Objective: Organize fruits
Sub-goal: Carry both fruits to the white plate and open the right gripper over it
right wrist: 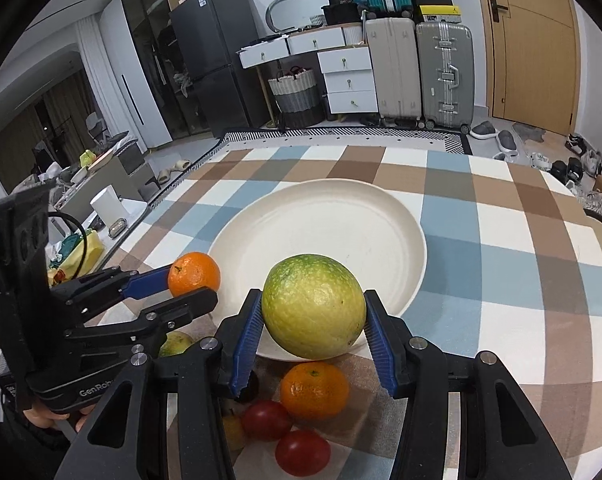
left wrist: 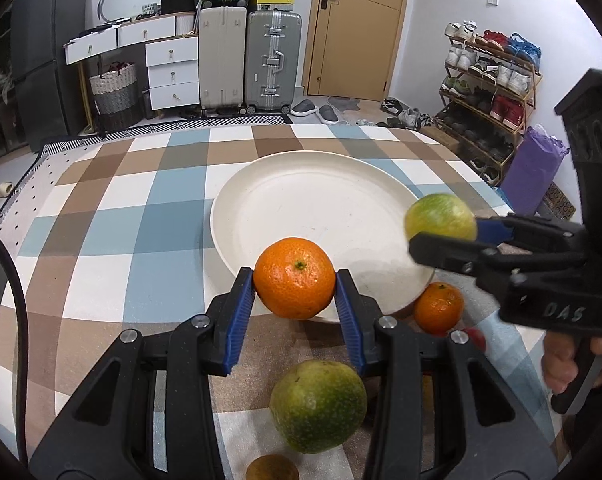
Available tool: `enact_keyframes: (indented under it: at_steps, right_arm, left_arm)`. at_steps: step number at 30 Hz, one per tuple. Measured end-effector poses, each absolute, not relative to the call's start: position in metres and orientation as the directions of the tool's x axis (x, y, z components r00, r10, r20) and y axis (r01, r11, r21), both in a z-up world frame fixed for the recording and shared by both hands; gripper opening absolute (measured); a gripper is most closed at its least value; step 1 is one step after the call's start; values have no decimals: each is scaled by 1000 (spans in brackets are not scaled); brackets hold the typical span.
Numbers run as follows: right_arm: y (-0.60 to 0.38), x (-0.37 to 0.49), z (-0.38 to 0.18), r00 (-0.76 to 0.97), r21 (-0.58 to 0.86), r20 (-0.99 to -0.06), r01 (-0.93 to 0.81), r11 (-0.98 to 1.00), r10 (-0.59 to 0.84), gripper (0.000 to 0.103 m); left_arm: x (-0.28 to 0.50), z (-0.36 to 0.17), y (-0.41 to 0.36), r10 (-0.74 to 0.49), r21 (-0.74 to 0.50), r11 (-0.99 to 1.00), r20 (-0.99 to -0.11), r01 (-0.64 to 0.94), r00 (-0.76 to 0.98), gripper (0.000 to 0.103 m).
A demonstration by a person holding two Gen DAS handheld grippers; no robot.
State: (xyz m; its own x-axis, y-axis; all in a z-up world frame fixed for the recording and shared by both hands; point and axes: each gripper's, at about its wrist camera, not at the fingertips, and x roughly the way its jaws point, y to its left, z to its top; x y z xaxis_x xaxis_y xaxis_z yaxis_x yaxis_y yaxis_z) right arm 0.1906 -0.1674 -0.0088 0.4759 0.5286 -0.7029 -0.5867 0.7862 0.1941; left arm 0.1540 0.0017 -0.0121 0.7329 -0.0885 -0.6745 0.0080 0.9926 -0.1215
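Checkered cloth covers the surface (left wrist: 101, 240), with a white plate (left wrist: 301, 200) at its center. At the plate's 6 o'clock rim, the left hand-held gripper (left wrist: 295, 280) clamps an orange mandarin (left wrist: 295, 278); at 4 o'clock, the right hand-held gripper (right wrist: 313, 312) squeezes a yellow-green citrus (right wrist: 313, 306) above the rim.

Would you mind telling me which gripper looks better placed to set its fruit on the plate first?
Probably right: the right gripper holds the green citrus over the plate rim, while the left gripper holds its orange at the near edge.
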Motion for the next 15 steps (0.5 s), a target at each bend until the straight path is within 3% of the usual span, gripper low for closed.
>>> enact_keyframes:
  at_steps: [8,13,15]
  right_arm:
    - [-159,194,-22,486,173,-716,-572,802,501,51]
    - [-166,185,-14,542,144,-686,-554,820,486,58]
    - [-170,183,-12,539,152,-682,-555,818,493,61]
  left_arm:
    - [159,-17,2,-85,-122,992,-685,1,724,38]
    - [155,-15,1,-76,-108,994,-678,3,731,41]
    - [151,-12,2,-79,-114,993,-667,4,741,58]
